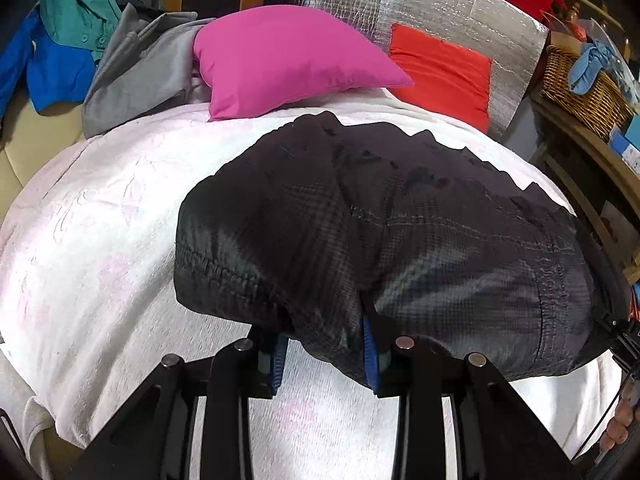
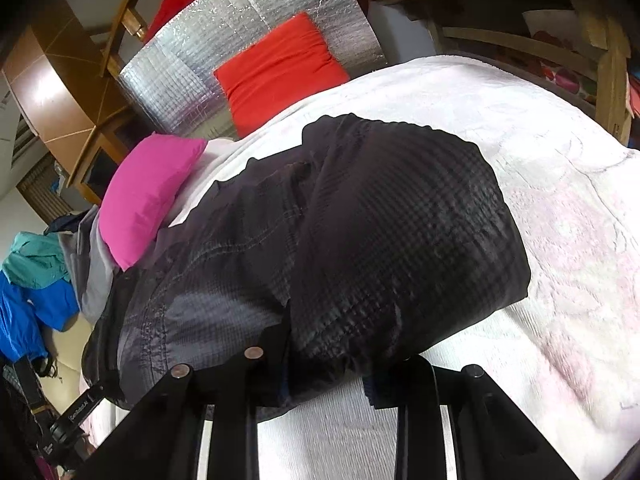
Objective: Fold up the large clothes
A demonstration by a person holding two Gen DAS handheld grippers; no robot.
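Two grippers seen at six o'clock, left gripper (image 1: 326,354) and right gripper (image 2: 326,376) each closed on the near hem of a dark checked jacket (image 1: 400,240), jacket spread on a white bedspread (image 1: 100,240), pink pillow (image 1: 288,60) and red cushion (image 1: 444,72) at twelve o'clock.

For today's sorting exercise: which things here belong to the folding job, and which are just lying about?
In the job:
black jacket
left tool, around the jacket's near edge
right tool, likewise
white blanket underneath

Lying about:
pink pillow
red pillow
grey garment
teal garment
blue garment
wicker basket
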